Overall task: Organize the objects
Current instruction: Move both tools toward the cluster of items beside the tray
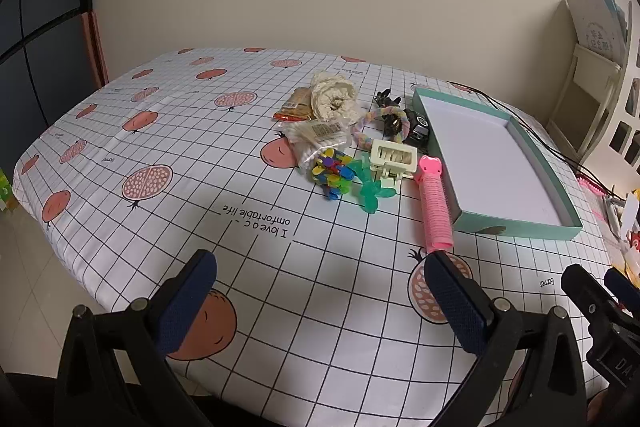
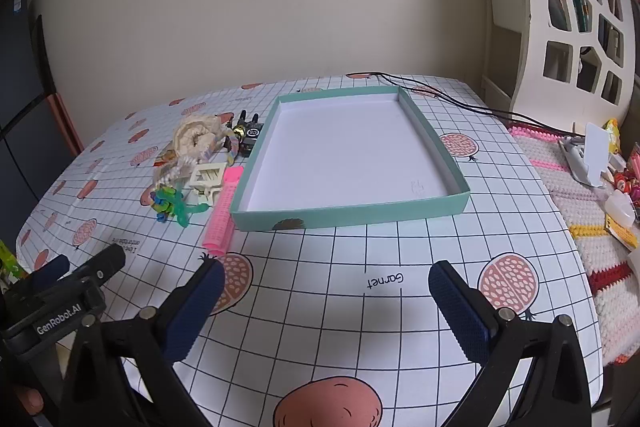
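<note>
A shallow teal box (image 1: 516, 225) (image 2: 352, 217) with a white inside lies empty on the checked tablecloth. Left of it is a pile of small items: a pink hair roller (image 1: 435, 203) (image 2: 221, 215), a cream claw clip (image 1: 393, 157) (image 2: 207, 179), a green plastic piece (image 1: 370, 187), coloured clips (image 1: 332, 173) (image 2: 162, 199), a cotton swab bag (image 1: 316, 139), a cream scrunchie (image 1: 334, 97) (image 2: 194, 137), a pastel braided band (image 1: 370, 125), a snack packet (image 1: 296, 105) and a black toy car (image 1: 418, 131) (image 2: 252, 135). My left gripper (image 1: 320, 259) is open, short of the pile. My right gripper (image 2: 326, 275) is open before the box.
A black cable (image 2: 440, 95) runs behind the box. A white shelf unit (image 2: 560, 27) stands at the right wall. A crocheted mat (image 2: 580, 203) with small items lies right of the table. The right gripper shows in the left wrist view (image 1: 600, 291).
</note>
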Motion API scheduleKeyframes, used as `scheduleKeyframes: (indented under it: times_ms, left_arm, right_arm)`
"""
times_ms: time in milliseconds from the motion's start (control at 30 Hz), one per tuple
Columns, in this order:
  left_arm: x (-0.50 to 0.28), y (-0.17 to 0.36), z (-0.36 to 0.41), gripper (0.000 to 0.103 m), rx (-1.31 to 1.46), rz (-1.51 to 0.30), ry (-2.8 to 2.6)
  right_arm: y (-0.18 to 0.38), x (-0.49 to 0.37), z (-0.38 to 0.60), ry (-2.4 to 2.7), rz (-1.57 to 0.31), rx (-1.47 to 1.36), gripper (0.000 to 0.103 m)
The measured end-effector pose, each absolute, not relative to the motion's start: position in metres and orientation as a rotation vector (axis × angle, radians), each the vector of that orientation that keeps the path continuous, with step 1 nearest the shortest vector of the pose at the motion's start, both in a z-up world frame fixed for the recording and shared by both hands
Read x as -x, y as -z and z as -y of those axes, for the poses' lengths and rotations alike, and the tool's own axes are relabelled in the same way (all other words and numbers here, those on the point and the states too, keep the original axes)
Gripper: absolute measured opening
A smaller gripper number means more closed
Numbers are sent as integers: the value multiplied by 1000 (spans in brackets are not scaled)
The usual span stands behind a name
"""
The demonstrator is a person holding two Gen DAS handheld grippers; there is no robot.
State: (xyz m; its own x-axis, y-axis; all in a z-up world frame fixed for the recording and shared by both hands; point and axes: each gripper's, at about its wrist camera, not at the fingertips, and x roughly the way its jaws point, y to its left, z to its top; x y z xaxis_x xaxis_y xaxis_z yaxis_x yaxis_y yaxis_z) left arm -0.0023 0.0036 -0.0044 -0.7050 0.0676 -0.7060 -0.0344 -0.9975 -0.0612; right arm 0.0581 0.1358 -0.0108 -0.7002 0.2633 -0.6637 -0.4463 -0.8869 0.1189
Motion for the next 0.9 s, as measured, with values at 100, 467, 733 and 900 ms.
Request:
scheduleKeyframes:
  times_ms: [100, 467, 733, 900]
  left_arm:
    - [3, 4, -3, 103, 1186, 72, -2848]
    - [4, 5, 3, 103, 1196, 115, -2857]
    - [6, 7, 4, 103, 1208, 116, -2834]
    - [8, 5, 6, 103, 1192, 152, -2796]
  right_arm:
    - [12, -58, -135, -2556, -379, 943, 103]
    - [12, -55, -133, -2555, -365, 963, 103]
    - [13, -52, -131, -2554, -351, 980, 103]
    - [12, -51, -131, -2557, -351, 983, 103]
